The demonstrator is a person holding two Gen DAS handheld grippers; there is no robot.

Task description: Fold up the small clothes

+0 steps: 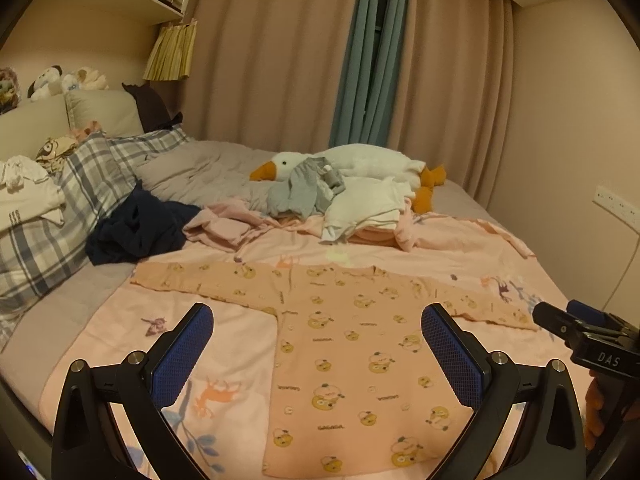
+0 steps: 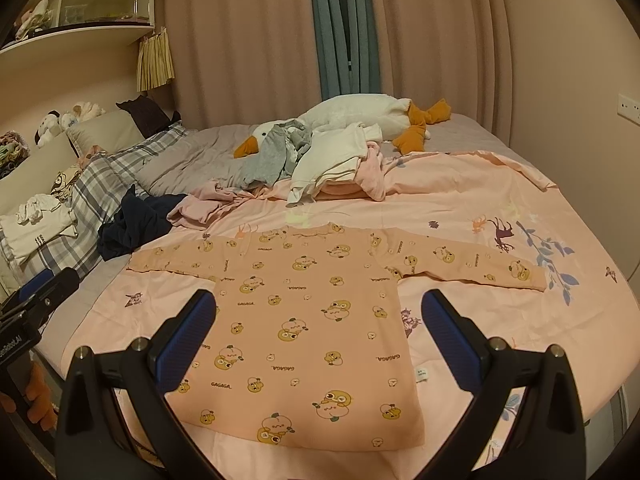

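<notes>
On pink printed bed sheet (image 2: pixel 500 200), small peach long-sleeved cotton top with duck print (image 2: pixel 312 320) spread flat, sleeves out, ready for folding, left claw (image 1: pixel 316 352) and right claw (image 2: pixel 318 340) hovering, both wide open, empty.

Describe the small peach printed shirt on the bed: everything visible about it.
The peach shirt is a small long-sleeved top in soft-looking fabric, printed with yellow cartoon characters and "GAGAGA" lettering. It lies flat and unfolded on the pink bedspread, both sleeves spread sideways, hem nearest the cameras. A small white tag shows at one side seam. Both open grippers hover over it; neither visibly touches it.
</notes>
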